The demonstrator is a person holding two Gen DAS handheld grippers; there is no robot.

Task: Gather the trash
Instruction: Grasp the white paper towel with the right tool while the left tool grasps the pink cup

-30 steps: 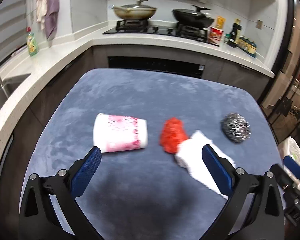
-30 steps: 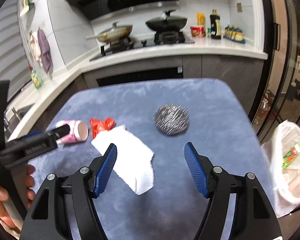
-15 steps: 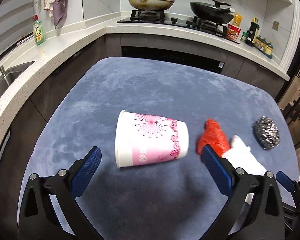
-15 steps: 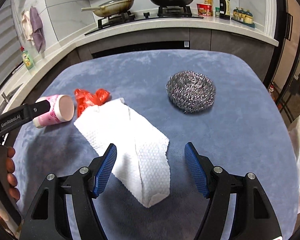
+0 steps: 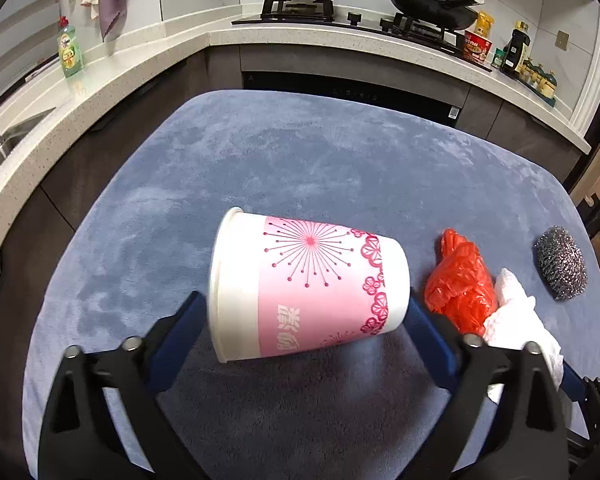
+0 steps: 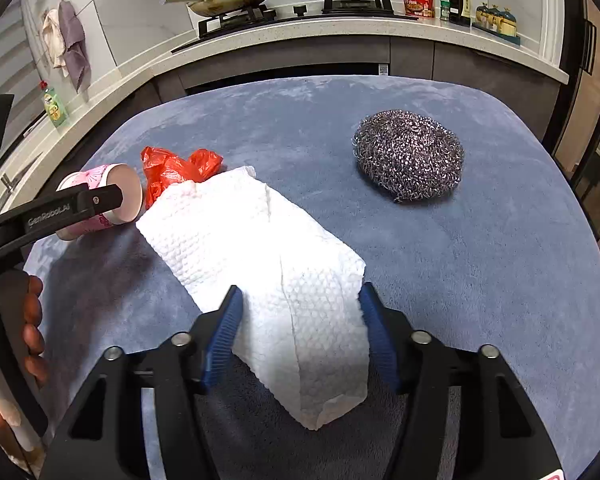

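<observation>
Cup (image 5: 308, 292), pink-and-white paper, lay sideways on blue cloth (image 5: 300, 160), bracketed by left gripper (image 5: 304, 316) fingers. Right gripper (image 6: 300, 320) fingers flanked white paper towel (image 6: 268, 256); whether either pair pressed, unclear. Red bag (image 6: 176, 170) and steel scourer (image 6: 408, 156) lay nearby.

Paper cup (image 5: 308, 288) lies on its side on the table (image 5: 300, 160), plastic bag (image 5: 460, 284) just right of it, paper towel (image 6: 268, 264) touching the bag's near side, steel scourer (image 6: 408, 156) off to the right, stove (image 5: 300, 8) on the counter behind
</observation>
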